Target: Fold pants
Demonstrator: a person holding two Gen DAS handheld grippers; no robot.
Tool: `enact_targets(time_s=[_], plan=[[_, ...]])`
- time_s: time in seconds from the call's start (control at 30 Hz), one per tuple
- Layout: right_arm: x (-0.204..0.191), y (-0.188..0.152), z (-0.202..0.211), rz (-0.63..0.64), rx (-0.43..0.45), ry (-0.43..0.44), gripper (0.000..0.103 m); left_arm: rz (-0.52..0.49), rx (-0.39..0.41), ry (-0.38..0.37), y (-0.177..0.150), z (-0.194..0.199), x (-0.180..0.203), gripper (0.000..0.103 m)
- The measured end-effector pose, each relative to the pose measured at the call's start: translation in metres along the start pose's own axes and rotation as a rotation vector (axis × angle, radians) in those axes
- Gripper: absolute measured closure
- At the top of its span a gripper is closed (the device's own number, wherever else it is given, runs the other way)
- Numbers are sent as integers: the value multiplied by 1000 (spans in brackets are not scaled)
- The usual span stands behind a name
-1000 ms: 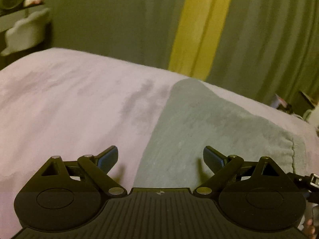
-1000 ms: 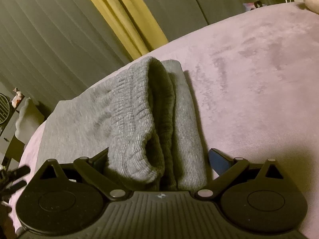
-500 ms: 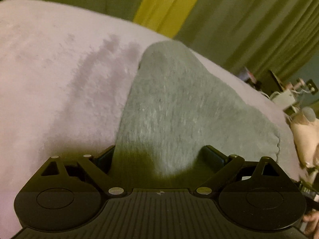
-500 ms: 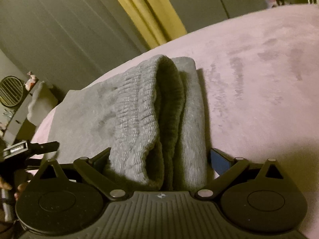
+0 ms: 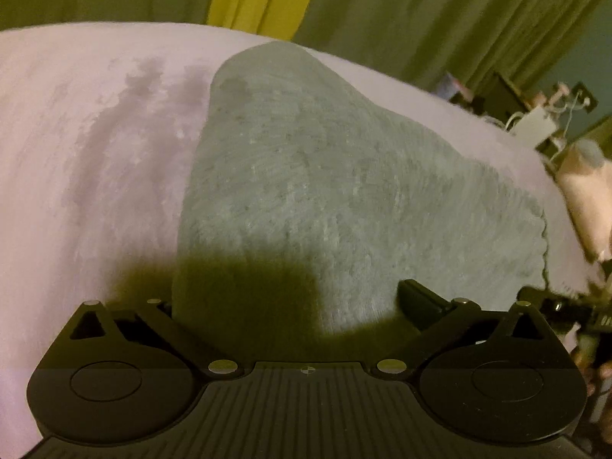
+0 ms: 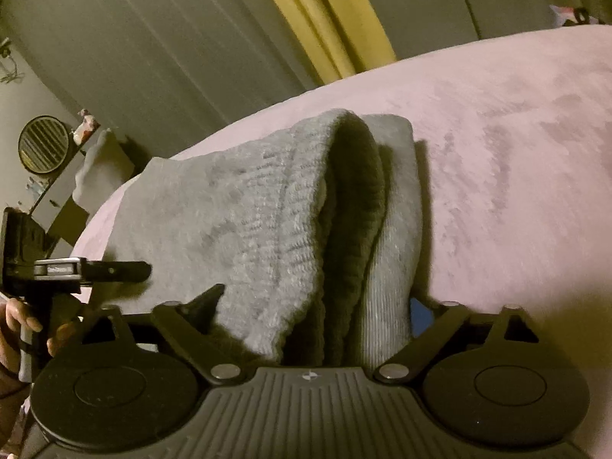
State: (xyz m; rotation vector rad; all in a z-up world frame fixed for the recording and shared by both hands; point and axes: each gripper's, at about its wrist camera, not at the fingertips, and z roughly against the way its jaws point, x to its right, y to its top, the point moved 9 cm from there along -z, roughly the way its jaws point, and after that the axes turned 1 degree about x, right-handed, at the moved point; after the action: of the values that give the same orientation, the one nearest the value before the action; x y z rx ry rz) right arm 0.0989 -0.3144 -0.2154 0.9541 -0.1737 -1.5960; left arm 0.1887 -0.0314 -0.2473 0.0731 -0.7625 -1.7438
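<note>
Pants (image 6: 267, 206): grey knit fabric with a soft, slightly fuzzy surface, lying on a bed (image 6: 516, 160) covered in a pale lilac plush blanket that shows darker brushed streaks. In the right wrist view the ribbed, gathered waistband (image 6: 306, 229) is doubled over into thick folds with a dark hollow between the layers, a smoother grey layer lying on its right; the rest of the cloth spreads flat to the left. In the left wrist view the pants (image 5: 325, 176) appear as a broad grey sheet narrowing toward the far edge of the bed (image 5: 95, 134), with a wavy stitched edge at the right and a dark shadow across the near portion. Right hand-held gripper (image 6: 313, 306): its fingers stand on either side of the bunched waistband, fabric filling the gap between them; the jaws are spread wide and not visibly pinching. Left hand-held gripper (image 5: 283, 302): jaws apart, the near edge of the cloth lying between them, the left finger hidden under fabric and shadow. The left hand-held gripper (image 6: 114, 269) also shows in the right wrist view, at the pants' left side. Surroundings: olive-grey curtain (image 6: 172, 38) with a yellow stripe (image 6: 325, 15) behind the bed; a round dark object (image 6: 43, 144) on a shelf, far left.
</note>
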Motion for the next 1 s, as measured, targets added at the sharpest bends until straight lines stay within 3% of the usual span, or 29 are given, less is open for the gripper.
enact_targets(time_s=[0.1,0.17,0.27,0.33,0.4,0.53,0.63,0.7,1.0], plan=[[-3,2,1,-8,-7,34,31,2,-13,-8,3,-1,1,0],[-5,2,2,-15,-12,48,31,-4,20,-18,2,4,3,4],[2,4,-1,-61,-40,76,25,-67,78,-25,-3,12,12,20],[3,7,-6,-99,-62,95,17,-52,82,-41,-3,16,14,23],[0,11,-13,-118,-79,102,5,-41,63,-43,-2,12,12,19],[-13,11,-23,-20,-90,34,5,-40,33,-14,-1,1,12,5],[-14,6,-18,29,-61,-19,22,-67,30,39,-1,-3,18,4],[-12,6,-10,8,-43,-9,34,-56,31,47,-1,-2,18,4],[-5,8,-13,-51,-52,6,30,-57,37,63,0,0,22,8]])
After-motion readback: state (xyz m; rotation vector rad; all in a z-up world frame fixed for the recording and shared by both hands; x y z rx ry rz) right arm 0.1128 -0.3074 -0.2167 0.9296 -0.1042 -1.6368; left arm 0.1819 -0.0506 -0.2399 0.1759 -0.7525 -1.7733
